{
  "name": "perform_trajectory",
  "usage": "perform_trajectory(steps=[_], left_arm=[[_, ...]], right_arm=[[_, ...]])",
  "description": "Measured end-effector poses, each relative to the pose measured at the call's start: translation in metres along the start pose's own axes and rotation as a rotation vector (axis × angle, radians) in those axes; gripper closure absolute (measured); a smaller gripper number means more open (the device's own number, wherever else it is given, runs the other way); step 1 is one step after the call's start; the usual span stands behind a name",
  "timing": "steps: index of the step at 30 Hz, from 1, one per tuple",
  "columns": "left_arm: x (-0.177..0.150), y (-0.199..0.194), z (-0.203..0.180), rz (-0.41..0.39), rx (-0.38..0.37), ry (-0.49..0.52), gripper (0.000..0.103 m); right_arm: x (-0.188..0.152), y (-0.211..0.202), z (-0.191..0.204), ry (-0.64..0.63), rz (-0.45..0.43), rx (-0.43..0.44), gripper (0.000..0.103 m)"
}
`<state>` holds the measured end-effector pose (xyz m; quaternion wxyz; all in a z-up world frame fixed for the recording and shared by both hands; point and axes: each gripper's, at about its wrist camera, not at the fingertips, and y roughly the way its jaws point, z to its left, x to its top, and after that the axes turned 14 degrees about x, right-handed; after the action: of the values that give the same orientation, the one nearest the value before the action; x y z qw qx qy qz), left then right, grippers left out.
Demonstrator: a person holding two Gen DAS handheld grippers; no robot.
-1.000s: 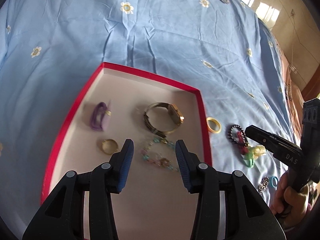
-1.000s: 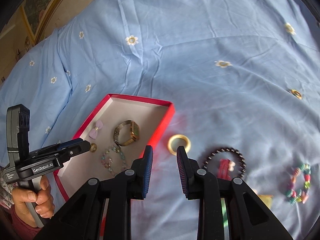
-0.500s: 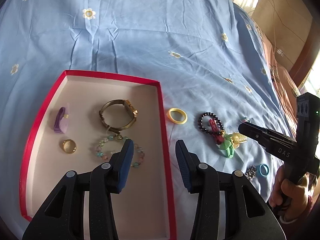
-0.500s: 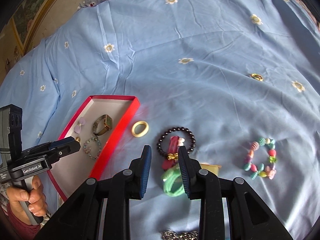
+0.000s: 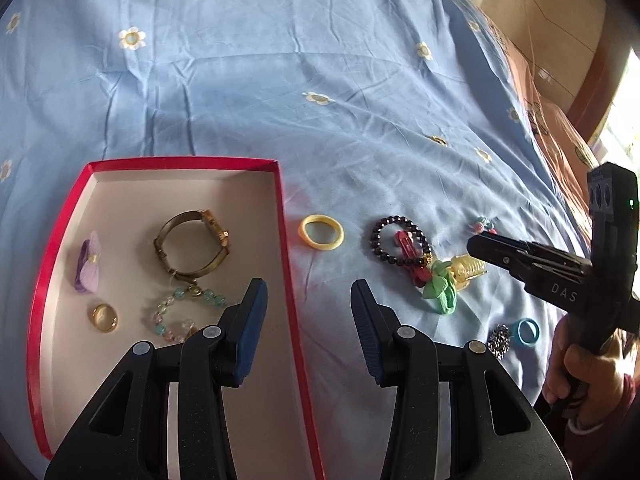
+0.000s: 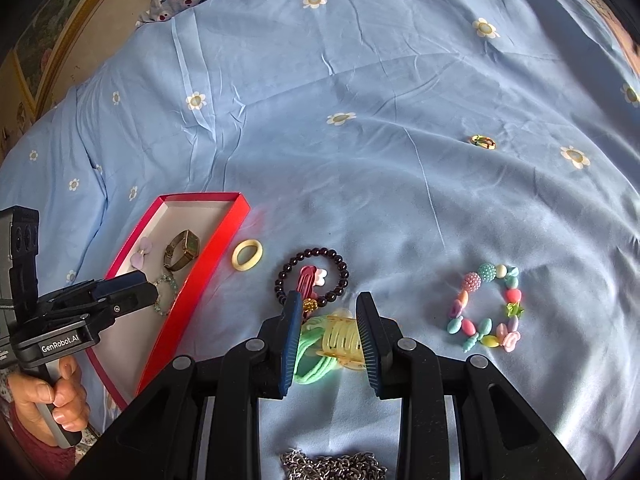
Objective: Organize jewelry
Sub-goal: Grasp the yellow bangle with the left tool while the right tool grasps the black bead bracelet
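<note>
The right gripper point(image 6: 328, 338) stood part-open with its blue-padded fingers on either side of a translucent yellow plastic claw hair clip point(image 6: 343, 340), not visibly clamping it, the clip lying on the pale blue flowered bedsheet point(image 6: 360, 160) against a mint green fabric hair tie point(image 6: 310, 360). The left gripper point(image 5: 306, 312) hung wide open and empty over the right wall of the shallow red cardboard box point(image 5: 286, 264), which held a gold wristwatch point(image 5: 192, 244), a lilac bow clip point(image 5: 88, 266), a gold ring point(image 5: 105, 317) and a pastel glass-bead bracelet point(image 5: 176, 314). A cream plastic ring point(image 6: 247, 255) lay just beside the box, with a dark beaded bracelet point(image 6: 312, 280) and a red hair clip point(image 6: 306, 284) nearby.

Creased cotton-like bedsheet point(image 6: 360, 160), translucent glossy plastic claw clip point(image 6: 340, 338), matt cardboard-looking box point(image 5: 280, 208), shiny metal watch point(image 5: 192, 246).
</note>
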<state>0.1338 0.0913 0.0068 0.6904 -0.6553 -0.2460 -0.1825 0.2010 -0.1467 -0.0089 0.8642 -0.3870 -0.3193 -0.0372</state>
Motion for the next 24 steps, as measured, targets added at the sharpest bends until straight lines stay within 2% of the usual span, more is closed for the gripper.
perform_trajectory(steps=[13,17,20,24], left_arm=[[0.030,0.038,-0.031,0.032,-0.023,0.135,0.061],[0.037,0.052,-0.042,0.046,-0.016,0.180,0.067],[0.041,0.062,-0.046,0.060,-0.007,0.198,0.068],[0.042,0.076,-0.052,0.098,0.011,0.224,0.075]], right_arm=[[0.015,0.030,-0.018,-0.001,0.075,0.008,0.073],[0.019,0.040,-0.022,-0.006,0.097,0.010,0.073],[0.021,0.047,-0.026,-0.006,0.114,0.011,0.073],[0.022,0.057,-0.031,-0.009,0.142,0.010,0.073]])
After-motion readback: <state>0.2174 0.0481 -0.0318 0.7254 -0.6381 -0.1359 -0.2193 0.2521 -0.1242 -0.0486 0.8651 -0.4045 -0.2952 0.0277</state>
